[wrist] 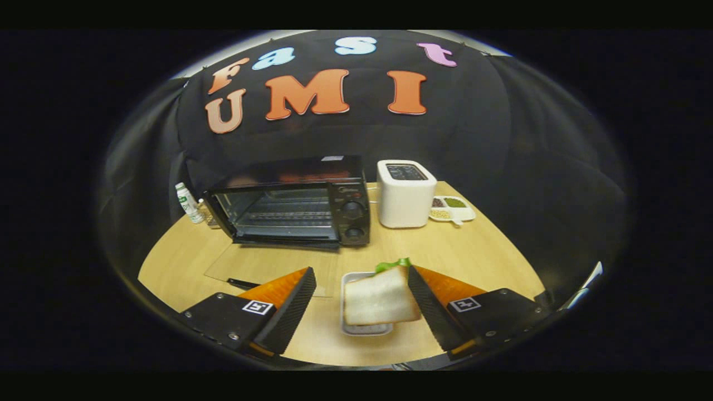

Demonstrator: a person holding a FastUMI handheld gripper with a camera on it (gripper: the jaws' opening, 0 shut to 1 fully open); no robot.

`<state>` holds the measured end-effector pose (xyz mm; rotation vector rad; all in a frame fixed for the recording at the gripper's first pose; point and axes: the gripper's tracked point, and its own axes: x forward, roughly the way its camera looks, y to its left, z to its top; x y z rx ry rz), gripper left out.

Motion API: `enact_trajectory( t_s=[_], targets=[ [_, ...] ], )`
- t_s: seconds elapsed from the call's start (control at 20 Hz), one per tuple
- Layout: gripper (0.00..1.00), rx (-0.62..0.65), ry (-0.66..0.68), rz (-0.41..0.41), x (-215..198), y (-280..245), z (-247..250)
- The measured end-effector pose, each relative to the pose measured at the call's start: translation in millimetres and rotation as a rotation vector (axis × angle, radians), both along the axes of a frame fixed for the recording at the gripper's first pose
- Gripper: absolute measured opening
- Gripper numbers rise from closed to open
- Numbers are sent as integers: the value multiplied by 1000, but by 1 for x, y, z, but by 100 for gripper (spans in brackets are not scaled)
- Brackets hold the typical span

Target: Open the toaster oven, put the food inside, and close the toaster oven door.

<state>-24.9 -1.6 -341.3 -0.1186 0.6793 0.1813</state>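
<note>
Between spread fingers [362,298], sandwich [379,301], oven [292,209] open

Toaster oven [295,203] left of toaster [405,192]; sandwich [379,298] on tray [350,328] nearer, between jaws.

Wall: black cloth [473,139], draped and creased
Tabletop [490,250]: pale wood grain
Light: dim, glare on the wood

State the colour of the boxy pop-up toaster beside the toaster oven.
White, with a dark top panel; the boxy pop-up toaster shows best in the gripper view.
</note>
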Motion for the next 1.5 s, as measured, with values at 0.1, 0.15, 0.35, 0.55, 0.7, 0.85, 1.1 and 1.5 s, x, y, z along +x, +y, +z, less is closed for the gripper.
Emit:
enact_trajectory(
  t_s=[0.1, 0.15, 0.35, 0.55, 0.7, 0.85, 1.1, 1.5],
  targets=[
    [99, -12, 30, 18, 2, -18, -2],
    [99, -13, 51, 33, 3, -25, -3],
    [99, 10, 160, 96, 3, -42, -19],
    [99, 47, 287, 126, 9, -54, -41],
    [97, 170, 439, 135, 2, -45, -60],
    [80, 245, 536, 130, 1, -42, -77],
    [52, 337, 631, 121, 2, -40, -85],
    [26, 344, 627, 152, 8, -29, -83]
  ],
)
